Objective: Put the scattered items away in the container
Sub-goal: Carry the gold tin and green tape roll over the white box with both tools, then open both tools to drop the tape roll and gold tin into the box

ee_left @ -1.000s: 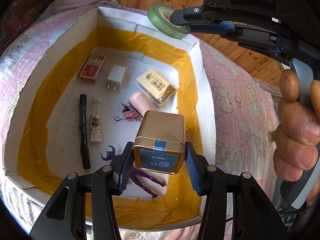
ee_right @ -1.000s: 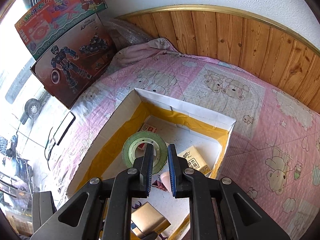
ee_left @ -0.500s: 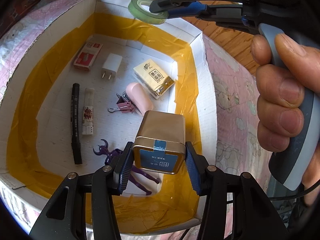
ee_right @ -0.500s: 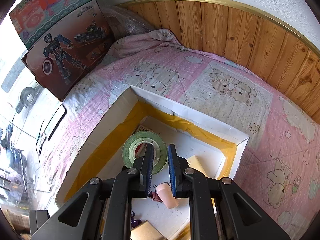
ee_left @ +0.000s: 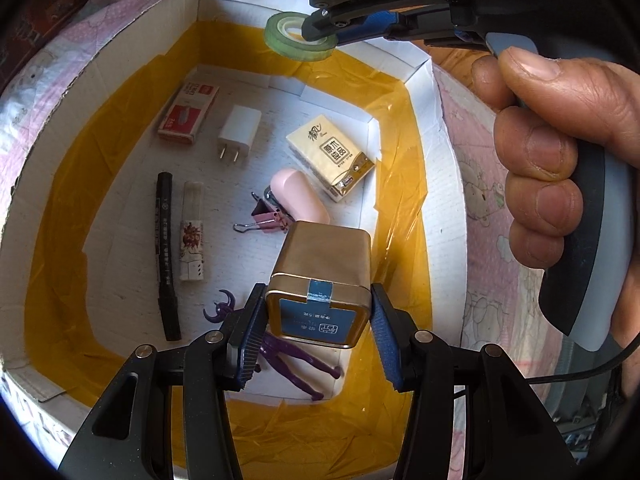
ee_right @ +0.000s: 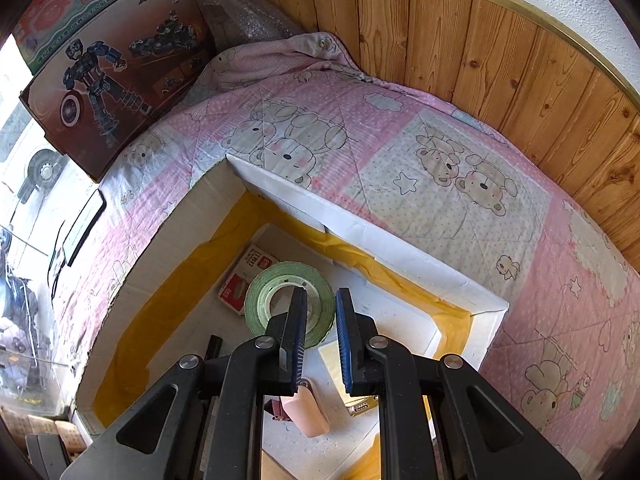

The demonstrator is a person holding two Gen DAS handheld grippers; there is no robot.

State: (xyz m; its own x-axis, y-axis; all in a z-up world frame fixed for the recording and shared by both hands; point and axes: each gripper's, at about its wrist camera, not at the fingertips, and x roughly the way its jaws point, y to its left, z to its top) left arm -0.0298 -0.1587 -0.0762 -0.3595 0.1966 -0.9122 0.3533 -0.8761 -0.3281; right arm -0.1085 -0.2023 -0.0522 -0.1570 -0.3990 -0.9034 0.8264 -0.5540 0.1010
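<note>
- I see the pink bear-print quilt (ee_right: 400, 160) covering the bed, with a wooden wall panel (ee_right: 500, 48) behind it and toy boxes (ee_right: 108, 60) leaning at its far left.
- On the quilt sits the container (ee_left: 448, 184), a white cardboard box lined with yellow tape around its inner walls; both of my grippers hang over its opening.
- My right gripper (ee_right: 321, 336) reaches over the box, its jaws nearly closed with a narrow gap showing between the pads. It carries the green tape roll (ee_right: 289, 302), which rests against the left finger; from the left wrist view the roll (ee_left: 298, 36) hangs at the fingertip above the far wall of the box. I cannot tell whether it is pinched or hooked on one finger.
- My left gripper (ee_left: 316, 332) is closed on the gold tin (ee_left: 324, 280), squeezing its two sides just below the lid, which has a blue label and faces the camera. The tin is held in the air above the near right part of the box floor.
- On the floor of the box lie a yellow tissue pack (ee_left: 332, 156) near the right wall, a pink case (ee_left: 300, 196) beside it, and a red staple box (ee_left: 188, 112) at the far left.
- Next come a black marker (ee_left: 165, 256), a white tube (ee_left: 193, 232) just beside it, and a white charger plug (ee_left: 238, 132).
- Smallest are a purple figure (ee_left: 296, 364) partly under the tin and a pink binder clip (ee_left: 266, 220) touching the pink case.
</note>
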